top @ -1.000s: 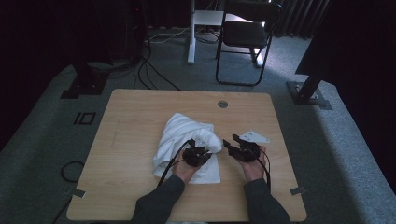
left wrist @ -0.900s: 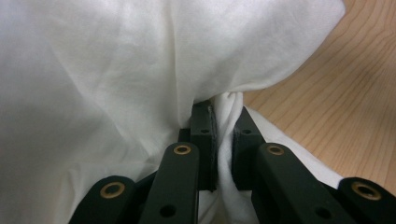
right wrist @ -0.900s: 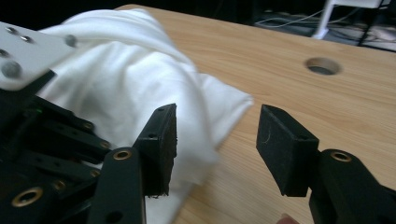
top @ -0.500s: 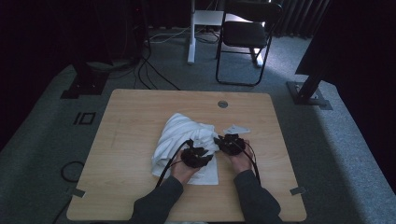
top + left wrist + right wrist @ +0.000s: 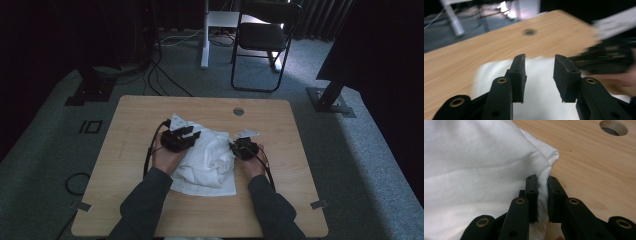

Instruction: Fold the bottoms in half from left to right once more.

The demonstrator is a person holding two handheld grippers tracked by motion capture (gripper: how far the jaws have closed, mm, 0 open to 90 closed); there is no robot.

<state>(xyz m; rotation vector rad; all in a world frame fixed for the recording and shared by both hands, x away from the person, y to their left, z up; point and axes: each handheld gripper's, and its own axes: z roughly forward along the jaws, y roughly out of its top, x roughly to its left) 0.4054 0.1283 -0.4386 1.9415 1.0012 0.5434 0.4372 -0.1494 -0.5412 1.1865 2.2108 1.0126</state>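
Step in hand, as judged: folding or regathering of the white cloth (image 5: 207,157), mid-regrasp.

Location of the cloth: bunched near the middle of the surface (image 5: 130,165), slightly toward the near edge, with a flat layer spread beneath the bunch toward that edge. Well clear of the round cable hole (image 5: 238,111) near the far edge.

Right gripper (image 5: 542,195): clamped on a fold at the cloth's right-hand edge, jaws just closed onto it; fabric pinched between the two pads in the right gripper view. In the high view, positioned at the right side of the bunch (image 5: 239,148).

Left gripper (image 5: 539,75): jaws apart, just opened, nothing between the pads. Raised above the left, far part of the cloth in the high view (image 5: 186,135); cloth visible below the jaws in the left gripper view, not in contact. View blurred, consistent with motion.

Next move, as judged: descent of the left gripper onto a free edge or corner on the cloth's left side, then closure on a single layer rather than on the whole bunch. Grip of the right gripper to be kept firm throughout, to prevent slippage of the thin fold. Then a joint lift or pull to spread the cloth.
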